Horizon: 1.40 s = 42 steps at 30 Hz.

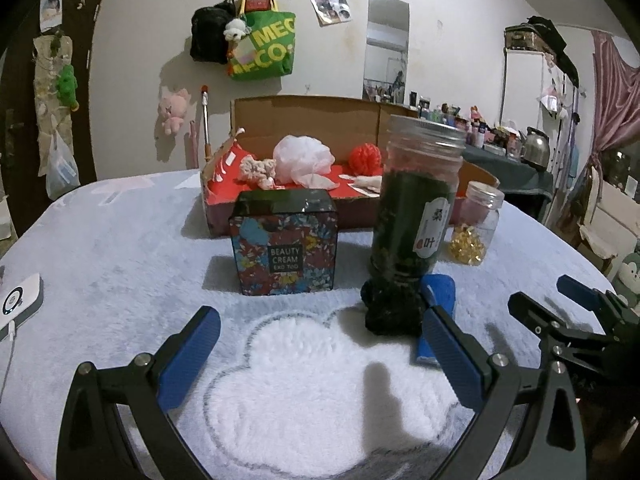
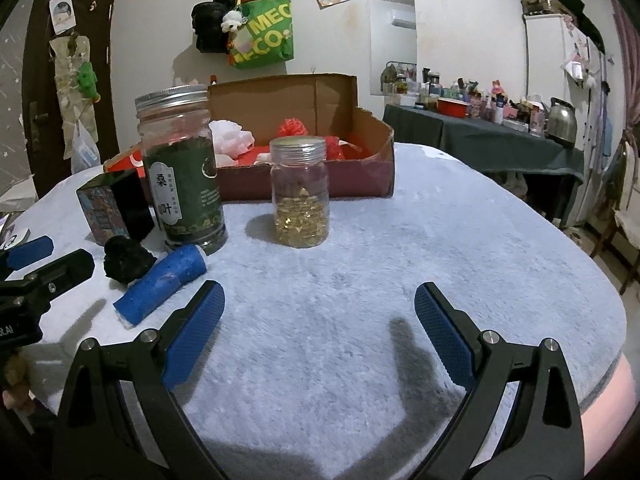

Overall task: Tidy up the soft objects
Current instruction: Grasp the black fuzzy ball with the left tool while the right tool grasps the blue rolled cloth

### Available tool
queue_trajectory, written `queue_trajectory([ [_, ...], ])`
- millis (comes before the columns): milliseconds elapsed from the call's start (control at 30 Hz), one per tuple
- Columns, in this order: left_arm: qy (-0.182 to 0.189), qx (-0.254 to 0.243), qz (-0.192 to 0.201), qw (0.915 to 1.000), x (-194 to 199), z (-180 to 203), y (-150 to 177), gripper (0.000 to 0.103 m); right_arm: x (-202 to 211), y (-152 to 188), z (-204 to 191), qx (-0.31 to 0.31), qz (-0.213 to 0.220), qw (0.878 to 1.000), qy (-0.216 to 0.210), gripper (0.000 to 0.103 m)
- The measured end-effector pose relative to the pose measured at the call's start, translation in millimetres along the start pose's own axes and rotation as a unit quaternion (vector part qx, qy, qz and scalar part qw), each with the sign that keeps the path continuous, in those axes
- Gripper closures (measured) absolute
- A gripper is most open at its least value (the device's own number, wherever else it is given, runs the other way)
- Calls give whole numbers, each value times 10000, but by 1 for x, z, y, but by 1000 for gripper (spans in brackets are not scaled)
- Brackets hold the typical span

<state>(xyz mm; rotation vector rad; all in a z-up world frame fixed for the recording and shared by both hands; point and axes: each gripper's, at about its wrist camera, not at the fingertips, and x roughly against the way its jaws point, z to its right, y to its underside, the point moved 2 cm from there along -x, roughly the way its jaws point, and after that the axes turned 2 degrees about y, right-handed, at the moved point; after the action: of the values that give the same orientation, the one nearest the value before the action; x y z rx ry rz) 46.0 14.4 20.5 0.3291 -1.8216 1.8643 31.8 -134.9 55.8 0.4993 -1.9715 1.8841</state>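
Worktop [image 2: 380, 240] is covered in pale blue fleece, with a cluttered room, hanging bags and a side table behind it. Cardboard box [image 1: 304, 120] sits at the far side with its flap up; inside, on a red lining, are a white mesh puff [image 1: 302, 160], a red puff [image 1: 366, 156] and a small pinkish fluffy piece [image 1: 256, 170]. In front of the box: floral tin [image 1: 284, 248], tall jar of dark leaves [image 1: 416, 196], small jar of yellow capsules [image 2: 300, 192].

Still out on the fleece: black fluffy lump [image 1: 392, 308] at the foot of the tall jar, with a blue rolled cloth [image 2: 162, 284] touching it.

Left hand-held gripper [image 1: 320, 336]: jaws wide, empty, right pad just beside the black lump and blue roll. Right hand-held gripper [image 2: 320, 312]: jaws wide, empty, over bare fleece, blue roll just off its left finger.
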Motion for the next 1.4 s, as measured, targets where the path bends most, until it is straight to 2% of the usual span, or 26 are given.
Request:
queue_trajectory([
  [433, 515, -280, -572, 9966, -15, 6, -18, 0, -10, -13, 2, 13, -201, 9997, -110, 6],
  [633, 641, -405, -794, 9940, -28, 5, -27, 0, -20, -27, -2, 41, -591, 9966, -578, 6],
  [733, 843, -438, -930, 9911, -31, 3, -28, 1, -26, -32, -10, 163, -795, 9932, -831, 6],
  [900, 1098, -579, -1112, 9860, -34, -3, -27, 9, -41, -34, -20, 140, -1210, 9833, -1352, 6],
  [1067, 1346, -573, -1210, 9818, -34, -9, -26, 10, -53, -35, -25, -98, -1547, 9721, -1763, 6],
  [1400, 1093, -509, -1127, 9863, -28, -38, -29, 10, -51, -31, -52, 133, -1764, 9663, -1871, 6],
])
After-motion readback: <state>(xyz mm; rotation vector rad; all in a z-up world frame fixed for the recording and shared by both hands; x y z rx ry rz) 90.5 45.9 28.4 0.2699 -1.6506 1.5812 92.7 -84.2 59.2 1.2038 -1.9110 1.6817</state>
